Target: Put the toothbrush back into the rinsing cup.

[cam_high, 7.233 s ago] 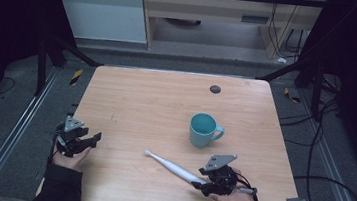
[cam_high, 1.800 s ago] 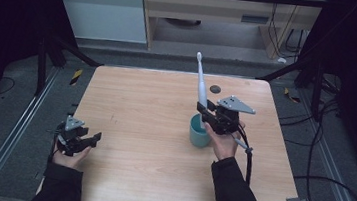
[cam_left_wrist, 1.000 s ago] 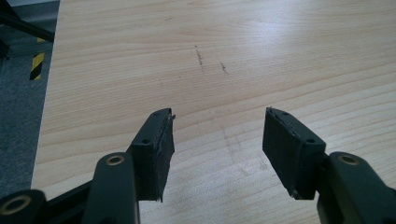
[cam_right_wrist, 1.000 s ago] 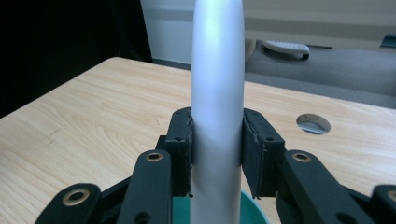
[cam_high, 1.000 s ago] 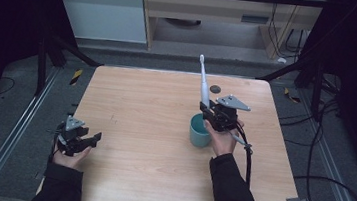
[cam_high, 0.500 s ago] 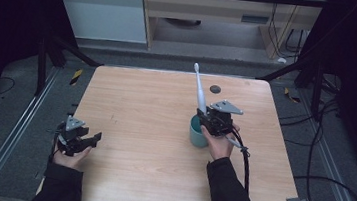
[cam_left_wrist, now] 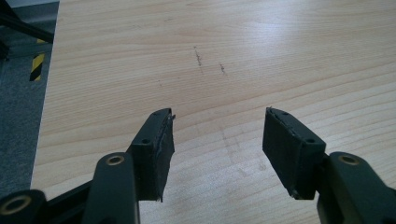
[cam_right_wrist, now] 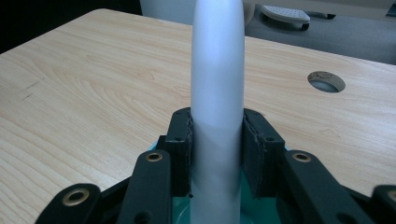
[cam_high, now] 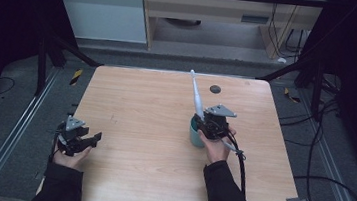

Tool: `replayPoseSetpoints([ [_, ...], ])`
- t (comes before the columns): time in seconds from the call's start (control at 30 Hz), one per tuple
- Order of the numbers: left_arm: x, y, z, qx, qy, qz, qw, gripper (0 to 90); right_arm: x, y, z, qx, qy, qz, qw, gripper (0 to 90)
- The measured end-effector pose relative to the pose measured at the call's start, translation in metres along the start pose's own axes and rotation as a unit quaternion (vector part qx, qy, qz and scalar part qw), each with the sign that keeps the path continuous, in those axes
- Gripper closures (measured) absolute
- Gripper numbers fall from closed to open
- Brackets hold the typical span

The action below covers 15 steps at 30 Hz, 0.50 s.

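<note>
Pale wood-grain table [cam_high: 140,106], matt and lightly scuffed. Smooth white plastic toothbrush [cam_right_wrist: 217,93] handle; glossy teal cup [cam_high: 194,135]. Matt black gripper pads [cam_left_wrist: 161,144]

So the white toothbrush [cam_high: 196,95] that was lying flat on the worktop [cam_high: 140,106] is now up in the right gripper [cam_high: 212,125], standing nearly upright over the teal mug [cam_high: 194,135]. In the last couple seconds it's sunk a bit lower toward the mug.
</note>
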State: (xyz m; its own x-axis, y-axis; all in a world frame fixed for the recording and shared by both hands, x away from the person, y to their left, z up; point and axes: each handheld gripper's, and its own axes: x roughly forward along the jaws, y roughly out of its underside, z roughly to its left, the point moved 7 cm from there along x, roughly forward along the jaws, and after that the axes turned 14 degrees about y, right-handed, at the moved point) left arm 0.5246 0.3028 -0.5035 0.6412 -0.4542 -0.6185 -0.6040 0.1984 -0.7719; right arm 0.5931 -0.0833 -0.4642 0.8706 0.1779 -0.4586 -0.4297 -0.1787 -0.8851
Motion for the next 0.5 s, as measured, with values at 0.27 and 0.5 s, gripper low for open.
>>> replayPoseSetpoints([
  [0.27,0.000,0.000,0.000,0.000,0.000,0.000,1.0000,42.5,0.002,0.006,-0.004,-0.002,0.005,0.013,0.9999,66.0],
  [0.5,0.000,0.000,0.000,0.001,0.000,0.001,1.0000,42.5,0.004,0.013,-0.006,-0.003,0.005,0.025,0.9997,65.8],
])
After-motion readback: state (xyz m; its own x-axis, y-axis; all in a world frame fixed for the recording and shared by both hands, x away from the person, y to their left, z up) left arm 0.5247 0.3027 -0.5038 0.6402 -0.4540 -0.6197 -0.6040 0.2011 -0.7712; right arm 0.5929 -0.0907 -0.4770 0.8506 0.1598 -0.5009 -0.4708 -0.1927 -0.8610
